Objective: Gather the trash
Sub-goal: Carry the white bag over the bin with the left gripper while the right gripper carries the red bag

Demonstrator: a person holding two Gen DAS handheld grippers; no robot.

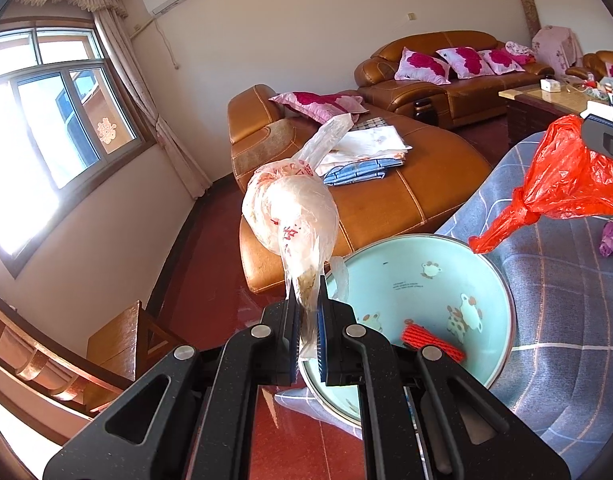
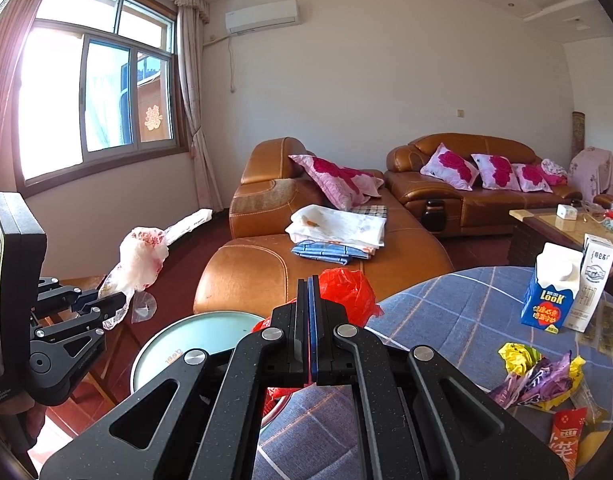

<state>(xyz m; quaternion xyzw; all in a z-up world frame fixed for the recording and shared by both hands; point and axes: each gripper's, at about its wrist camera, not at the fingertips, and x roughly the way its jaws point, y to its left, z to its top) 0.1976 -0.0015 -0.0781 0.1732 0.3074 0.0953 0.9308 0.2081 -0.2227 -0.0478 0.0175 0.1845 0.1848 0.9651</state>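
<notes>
The left hand-held gripper (image 1: 306, 292) pinches the clear bag (image 1: 292, 208) just beside the basin (image 1: 494, 276), out past the surface (image 2: 466, 304). The right hand-held gripper (image 2: 311, 284) is clamped on the red bag (image 1: 566, 176) above the basin. Either thin film could slip free and miss, spilling onto the floor (image 1: 210, 264).

light: I see bright daylight from the window (image 1: 46, 120), blown out white | glare: sheen on the red floor (image 1: 210, 264) | focus: sharp, no motion blur | distortion: strong fisheye bend, dark corners in both views
</notes>
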